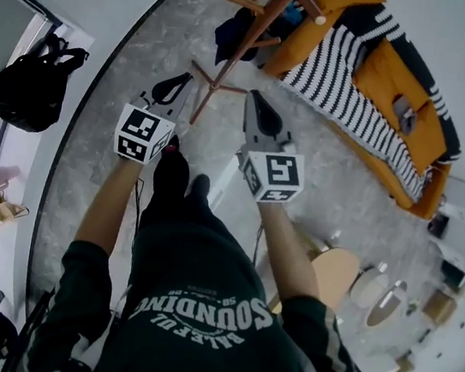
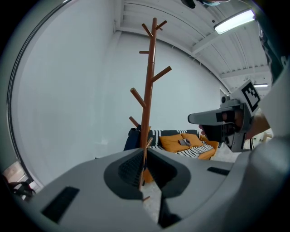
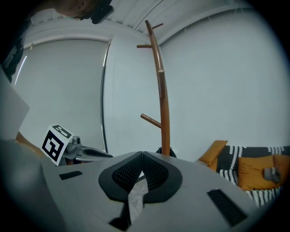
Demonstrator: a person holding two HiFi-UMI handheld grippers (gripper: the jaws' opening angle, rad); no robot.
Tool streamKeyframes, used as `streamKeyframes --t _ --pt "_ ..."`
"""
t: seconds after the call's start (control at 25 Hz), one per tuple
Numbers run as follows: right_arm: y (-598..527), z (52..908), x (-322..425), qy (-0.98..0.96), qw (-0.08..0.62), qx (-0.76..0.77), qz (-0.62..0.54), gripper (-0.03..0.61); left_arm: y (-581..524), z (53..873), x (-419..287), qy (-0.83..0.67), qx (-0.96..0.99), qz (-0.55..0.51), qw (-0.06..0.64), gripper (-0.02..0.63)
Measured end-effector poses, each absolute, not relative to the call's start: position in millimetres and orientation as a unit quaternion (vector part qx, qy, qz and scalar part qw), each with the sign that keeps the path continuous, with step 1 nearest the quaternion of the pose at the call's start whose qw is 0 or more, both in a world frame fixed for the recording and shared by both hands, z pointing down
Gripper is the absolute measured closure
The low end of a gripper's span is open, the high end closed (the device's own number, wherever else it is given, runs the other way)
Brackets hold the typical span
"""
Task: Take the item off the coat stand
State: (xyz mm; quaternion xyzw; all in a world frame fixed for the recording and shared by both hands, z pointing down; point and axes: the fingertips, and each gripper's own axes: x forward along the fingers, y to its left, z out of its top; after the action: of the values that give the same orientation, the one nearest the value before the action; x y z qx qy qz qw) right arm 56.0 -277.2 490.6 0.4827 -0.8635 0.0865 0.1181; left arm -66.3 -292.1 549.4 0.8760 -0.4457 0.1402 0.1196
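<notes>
Quick count: one coat stand, one dark blue item, two grippers, one sofa, one backpack. The item is hanging low on the stand, well off from both grippers.

The person is holding both arms out toward 12 o'clock, with the left gripper and right gripper sitting side by side and tipping a bit downward at the stand. Both are clenched with nothing in them.

Only the head view is showing the backpack, off at 9 o'clock, with the sofa at 2. The left gripper view is catching the right gripper at its 3 o'clock plus a ceiling light. The right gripper view is catching the left one at its 8 o'clock.
</notes>
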Motion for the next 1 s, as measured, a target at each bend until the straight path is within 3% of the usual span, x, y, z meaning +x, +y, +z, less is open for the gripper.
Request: streamKeyframes --t 0.08,0.16,0.2,1.0 --pt "-277.8 494.5 56.4 -0.862 0.121 0.484 0.090 0.578 -296.9 555.5 -62.9 -0.439 0.879 0.137 0.126 0.590" --pt "-277.8 499.2 57.9 -0.859 0.126 0.487 0.094 0.578 -303.0 563.1 -58.4 -0.431 0.882 0.135 0.136 0.418" --pt "-277.6 501.0 59.2 -0.857 0.129 0.489 0.096 0.578 -306.3 566.3 -56.8 -0.428 0.883 0.137 0.136 0.382" --pt "-268.5 540.3 74.1 -0.845 0.155 0.496 0.121 0.578 -375.6 612.8 -47.0 -0.411 0.890 0.149 0.131 0.347"
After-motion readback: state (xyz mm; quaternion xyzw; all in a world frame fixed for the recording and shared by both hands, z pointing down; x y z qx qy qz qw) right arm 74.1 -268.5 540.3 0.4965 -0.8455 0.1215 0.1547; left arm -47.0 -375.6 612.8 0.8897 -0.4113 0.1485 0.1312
